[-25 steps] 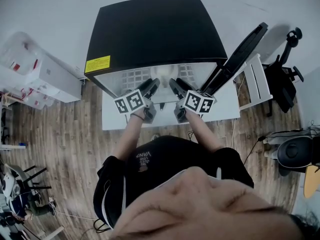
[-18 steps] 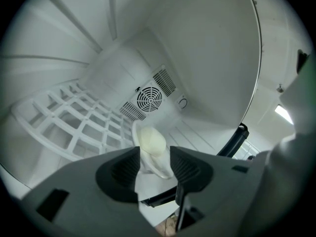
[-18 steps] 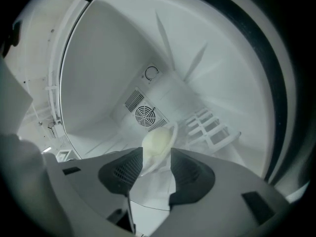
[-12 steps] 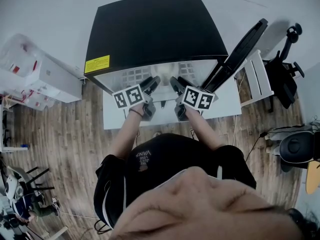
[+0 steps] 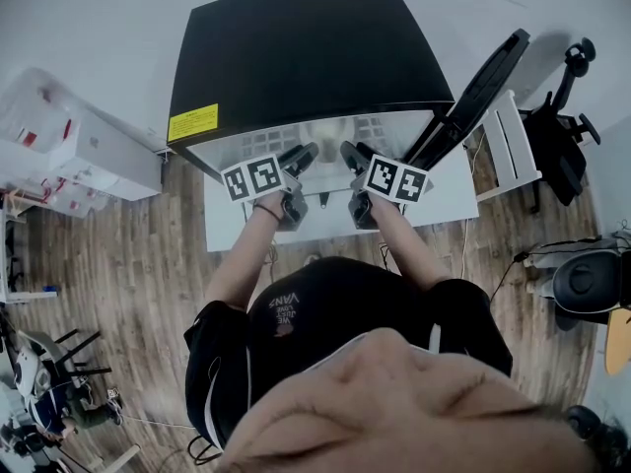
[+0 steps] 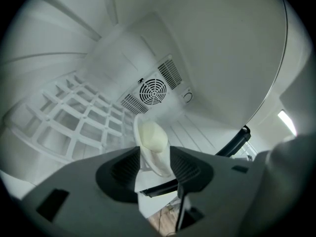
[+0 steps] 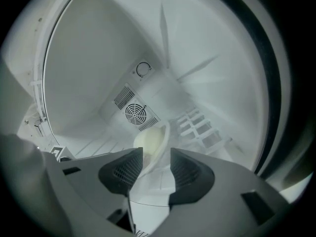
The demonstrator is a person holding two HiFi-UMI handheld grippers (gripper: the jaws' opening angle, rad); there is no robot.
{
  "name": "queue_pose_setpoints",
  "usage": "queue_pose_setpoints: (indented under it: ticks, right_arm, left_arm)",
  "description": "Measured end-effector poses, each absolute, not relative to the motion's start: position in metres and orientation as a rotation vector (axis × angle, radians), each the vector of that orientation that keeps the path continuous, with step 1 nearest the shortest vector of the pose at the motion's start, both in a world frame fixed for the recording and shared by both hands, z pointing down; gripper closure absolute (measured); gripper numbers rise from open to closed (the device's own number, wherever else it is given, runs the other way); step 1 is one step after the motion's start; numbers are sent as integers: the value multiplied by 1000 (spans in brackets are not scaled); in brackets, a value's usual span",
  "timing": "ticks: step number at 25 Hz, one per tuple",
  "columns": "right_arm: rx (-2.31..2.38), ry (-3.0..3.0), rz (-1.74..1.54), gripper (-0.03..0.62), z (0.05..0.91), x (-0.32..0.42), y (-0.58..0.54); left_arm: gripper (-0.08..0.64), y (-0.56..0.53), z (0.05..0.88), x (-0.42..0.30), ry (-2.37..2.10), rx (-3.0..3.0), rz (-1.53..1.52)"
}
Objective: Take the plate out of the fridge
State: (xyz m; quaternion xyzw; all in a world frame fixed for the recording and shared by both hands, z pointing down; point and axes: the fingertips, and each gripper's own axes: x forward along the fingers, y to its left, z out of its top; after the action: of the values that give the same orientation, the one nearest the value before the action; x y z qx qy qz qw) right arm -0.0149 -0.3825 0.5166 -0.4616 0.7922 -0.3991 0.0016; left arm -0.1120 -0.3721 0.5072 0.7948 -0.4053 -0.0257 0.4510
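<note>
Left gripper [image 5: 302, 156] forward, plate [image 6: 151, 141] between fingers [image 6: 123, 169], indistinct overhead

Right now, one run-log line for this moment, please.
fridge: door open | left gripper: jaws shut on plate | right gripper: jaws around plate rim, contact unclear | plate: edge-on, inside fridge, not out yet

Fridge [image 5: 306, 52]: black top w/ yellow label [image 5: 192, 124], inside all white, incl. grid-pattern rack [image 6: 74, 127] & round slotted fan grille [image 6: 152, 90]. Plate [image 6: 149, 137] white w/ pale cream centre; left gripper [image 6: 154, 154] & right gripper [image 7: 157, 157] grey w/ black ribbed pads [image 6: 123, 169], marker cubes [image 5: 251, 177] in b/w squares. Floor [image 5: 108, 264] brown wood planks; person's top [image 5: 325, 323] black w/ small white print.
</note>
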Motion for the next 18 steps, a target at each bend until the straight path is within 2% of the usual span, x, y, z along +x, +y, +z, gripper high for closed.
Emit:
queue_pose_setpoints:
  ticks: [18]
  right_arm:
    - [-1437, 2424, -1379, 426, 518, -24, -384]
  left_arm:
    - [394, -373, 510, -111, -1003, 1950, -16]
